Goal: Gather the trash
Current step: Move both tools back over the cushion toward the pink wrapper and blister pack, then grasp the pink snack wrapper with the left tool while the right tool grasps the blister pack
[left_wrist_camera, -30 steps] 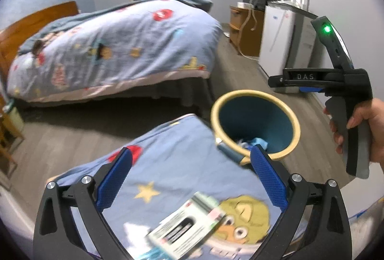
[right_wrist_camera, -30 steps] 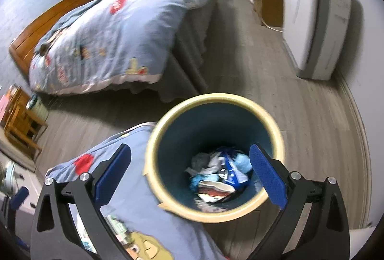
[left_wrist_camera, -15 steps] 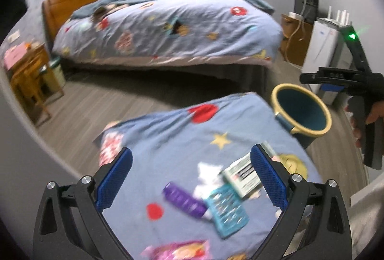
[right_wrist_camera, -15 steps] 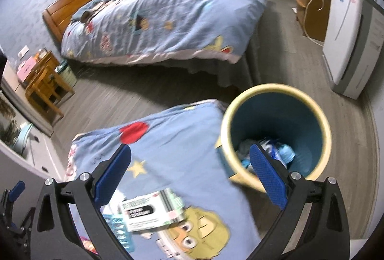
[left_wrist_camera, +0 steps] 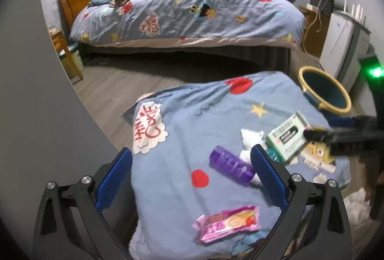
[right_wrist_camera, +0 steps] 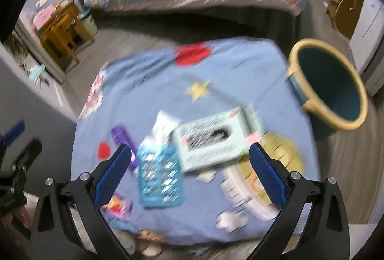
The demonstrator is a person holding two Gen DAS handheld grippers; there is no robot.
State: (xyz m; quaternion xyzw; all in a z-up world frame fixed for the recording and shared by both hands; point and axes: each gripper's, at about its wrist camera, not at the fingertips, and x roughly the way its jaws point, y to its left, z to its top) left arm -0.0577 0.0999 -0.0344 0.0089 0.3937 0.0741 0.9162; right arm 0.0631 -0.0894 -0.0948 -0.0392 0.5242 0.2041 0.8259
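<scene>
**Both claws spread over the trash on the cloth-covered worktop**

Left wrist view: the left claw (left_wrist_camera: 190,174) is released, its blue pads wide apart and empty, above the worktop (left_wrist_camera: 192,116) under a cartoon-print cloth. Between the pads lies a purple bottle (left_wrist_camera: 230,165). A pink wrapper (left_wrist_camera: 228,222) lies nearer the camera, a pale green box (left_wrist_camera: 289,136) farther right, beside white crumpled paper (left_wrist_camera: 249,137). The blue bin (left_wrist_camera: 324,93) with a yellow rim stands off the worktop's far right corner.

Right wrist view, blurred: the right claw (right_wrist_camera: 189,172) is also released and empty. The box (right_wrist_camera: 216,140) and a blue blister pack (right_wrist_camera: 159,179) lie between its pads. The bin (right_wrist_camera: 328,82) stands to the right.
</scene>
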